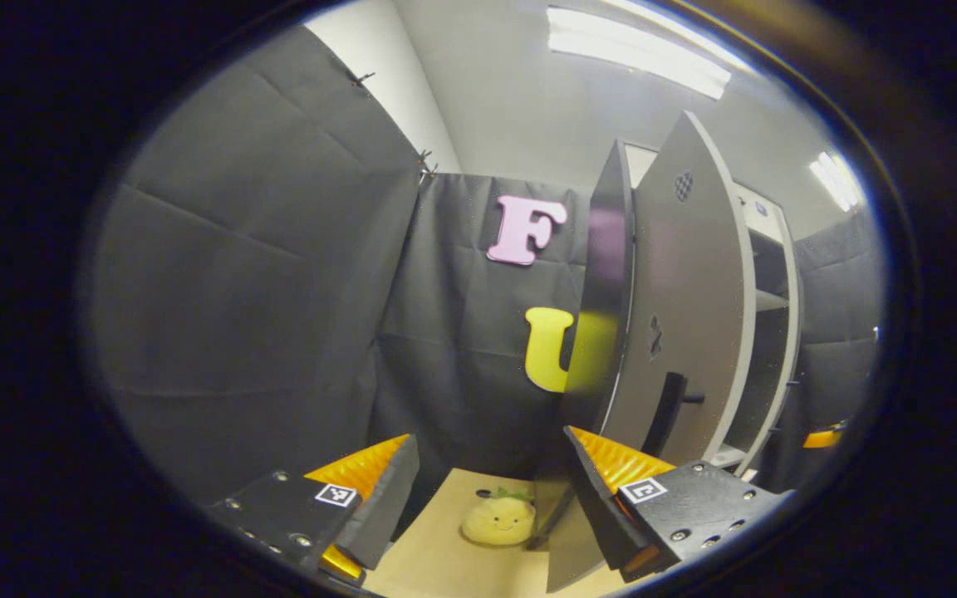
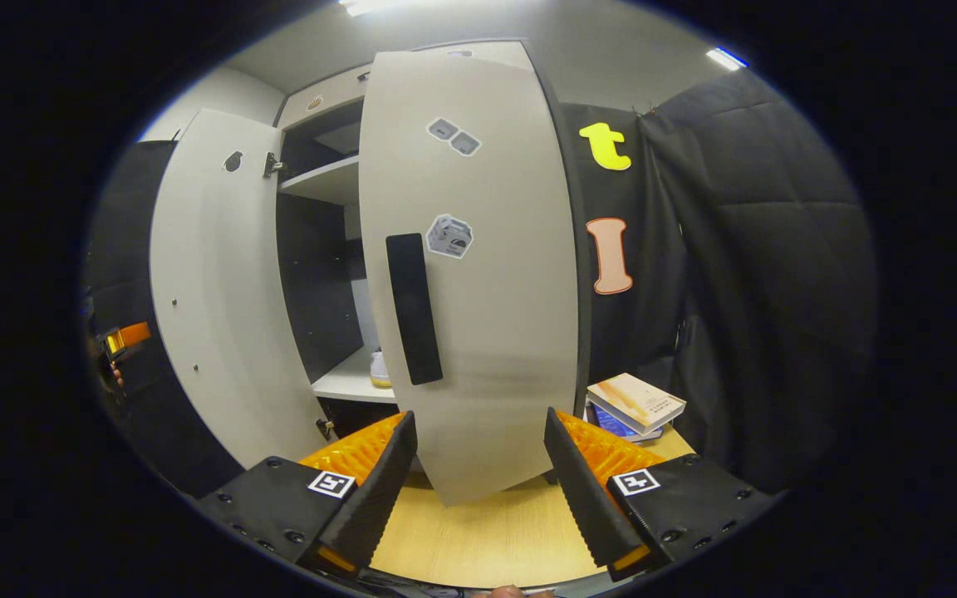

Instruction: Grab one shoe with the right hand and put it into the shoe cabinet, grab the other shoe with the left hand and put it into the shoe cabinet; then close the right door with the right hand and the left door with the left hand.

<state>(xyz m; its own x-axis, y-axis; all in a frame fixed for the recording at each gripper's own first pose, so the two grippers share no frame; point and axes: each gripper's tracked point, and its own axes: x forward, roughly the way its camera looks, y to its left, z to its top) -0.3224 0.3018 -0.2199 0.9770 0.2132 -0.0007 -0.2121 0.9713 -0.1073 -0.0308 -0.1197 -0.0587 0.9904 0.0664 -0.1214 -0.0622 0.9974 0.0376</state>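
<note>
Your shoe (image 2: 380,369) sits on a lower shelf (image 2: 354,382) inside the cabinet (image 2: 321,166), white with a yellowish sole, seen in the gap between the two doors; only its end shows, so you cannot tell whether the second shoe lies beside it. Both doors stand open. In the right gripper view the right door (image 2: 478,274) swings toward you, its black handle (image 2: 414,309) upright on the face, with three stickers above and beside it, too small to read. The left door (image 2: 213,291) angles off to the other side.

Your right gripper (image 2: 478,473) is level, pointed at the lower edge of the right door, jaws spread wide and holding nothing. Its fingers (image 2: 375,490) flank the door's bottom corner above the wooden table (image 2: 478,540).

Your left gripper (image 1: 487,498) is likewise wide open and empty, aimed past the left door (image 1: 686,332), which you see nearly edge-on with its handle (image 1: 665,415). A yellow smiling plush (image 1: 498,519) rests on the table between the fingers.

Beyond the right door lie stacked books (image 2: 636,403); their print is illegible.
</note>
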